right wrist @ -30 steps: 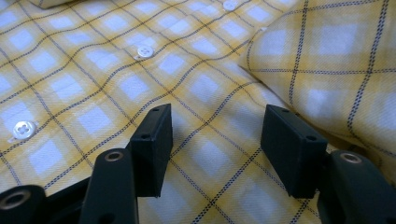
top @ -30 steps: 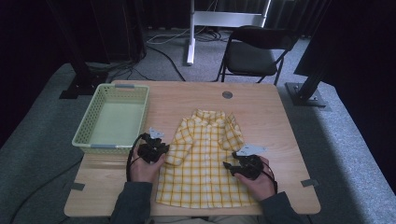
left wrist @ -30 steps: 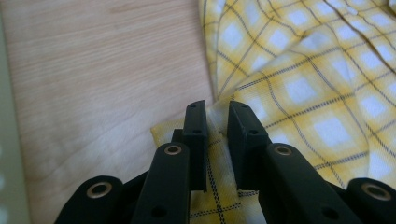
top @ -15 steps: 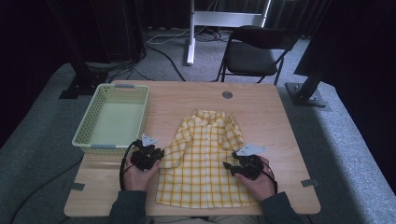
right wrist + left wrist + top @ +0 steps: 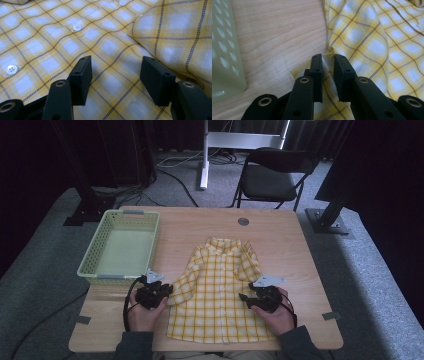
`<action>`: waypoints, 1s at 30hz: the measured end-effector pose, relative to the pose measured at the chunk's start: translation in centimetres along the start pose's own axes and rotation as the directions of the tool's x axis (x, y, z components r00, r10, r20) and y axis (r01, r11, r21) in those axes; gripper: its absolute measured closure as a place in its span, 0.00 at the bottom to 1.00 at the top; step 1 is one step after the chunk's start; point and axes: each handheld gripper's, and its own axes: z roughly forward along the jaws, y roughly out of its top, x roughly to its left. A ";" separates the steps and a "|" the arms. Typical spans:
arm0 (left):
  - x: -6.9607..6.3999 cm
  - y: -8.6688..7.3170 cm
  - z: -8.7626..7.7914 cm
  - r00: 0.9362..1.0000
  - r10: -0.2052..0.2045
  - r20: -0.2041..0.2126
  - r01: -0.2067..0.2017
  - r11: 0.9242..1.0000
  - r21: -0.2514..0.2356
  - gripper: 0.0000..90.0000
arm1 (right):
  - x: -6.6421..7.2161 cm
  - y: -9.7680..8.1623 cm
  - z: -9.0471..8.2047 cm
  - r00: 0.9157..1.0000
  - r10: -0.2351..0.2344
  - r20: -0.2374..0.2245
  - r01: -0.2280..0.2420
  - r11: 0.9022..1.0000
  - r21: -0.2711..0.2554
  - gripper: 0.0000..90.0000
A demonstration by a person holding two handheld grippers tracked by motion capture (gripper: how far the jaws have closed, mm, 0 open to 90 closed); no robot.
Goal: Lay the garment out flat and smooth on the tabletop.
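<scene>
Two grippers on a yellow plaid shirt [image 5: 220, 290] lying flat on the table [image 5: 200, 227].

From the left, we see a green basket [image 5: 121, 247], then the left gripper [image 5: 327, 67] with its jaws nearly closed, pinching the shirt's sleeve edge [image 5: 325, 58] just beside the basket. The right gripper [image 5: 116, 75] holds its jaws spread wide, gripping nothing, low over the shirt front beside the folded right sleeve [image 5: 175, 32].

Both grippers, left gripper [image 5: 159, 290] and right gripper [image 5: 248, 298], are black with brass-ringed screws, grey top plates, trailing black cables; sleeves look dark grey.
</scene>
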 end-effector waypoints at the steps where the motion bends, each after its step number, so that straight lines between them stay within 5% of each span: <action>1: 0.0 -0.1 -0.1 1.000 0.001 0.000 -0.001 1.000 0.000 0.87 | 0.0 0.0 0.0 1.000 0.000 0.000 0.000 1.000 0.000 0.47; 11: 0.2 -1.2 -0.5 1.000 -0.001 0.001 0.001 1.000 0.001 0.86 | 0.0 0.0 0.0 1.000 0.000 0.000 0.000 1.000 0.000 0.47; 30: 0.6 -2.6 -2.0 0.998 0.010 -0.065 -0.010 1.000 0.005 0.83 | 0.0 0.0 0.0 1.000 0.000 0.000 0.000 1.000 0.000 0.47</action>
